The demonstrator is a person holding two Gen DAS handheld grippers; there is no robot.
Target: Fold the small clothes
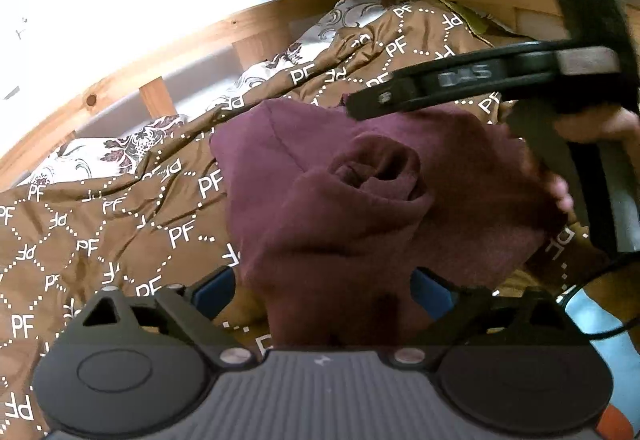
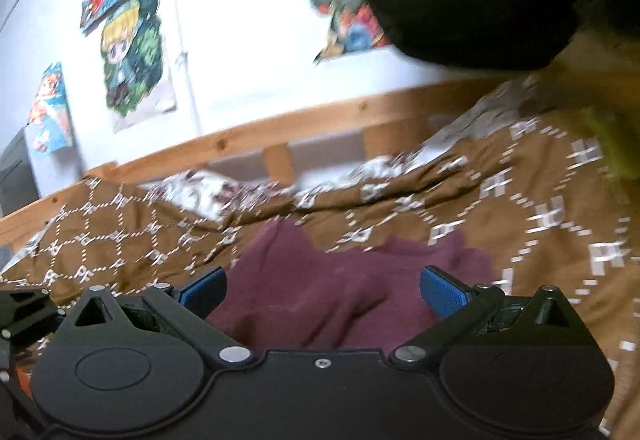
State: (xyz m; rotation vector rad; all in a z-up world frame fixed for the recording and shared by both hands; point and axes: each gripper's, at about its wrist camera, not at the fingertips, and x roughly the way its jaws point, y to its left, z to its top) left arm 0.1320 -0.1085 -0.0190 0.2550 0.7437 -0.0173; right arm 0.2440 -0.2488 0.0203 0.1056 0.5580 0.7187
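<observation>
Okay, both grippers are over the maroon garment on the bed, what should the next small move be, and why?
Probably close the left hand-held gripper on the maroon garment: it lies bunched on the brown bedspread, cloth sits between open jaws, and the right hand-held gripper is open too.

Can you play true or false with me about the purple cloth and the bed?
1. The cloth is maroon. True.
2. It lies on a plain blue blanket. False: the blanket is brown with white PF letters.
3. The left gripper has its jaws open. True.
4. The right gripper is shut tight. False: its blue pads stand wide apart.
5. The wall is bare. False: cartoon posters hang on it.
</observation>
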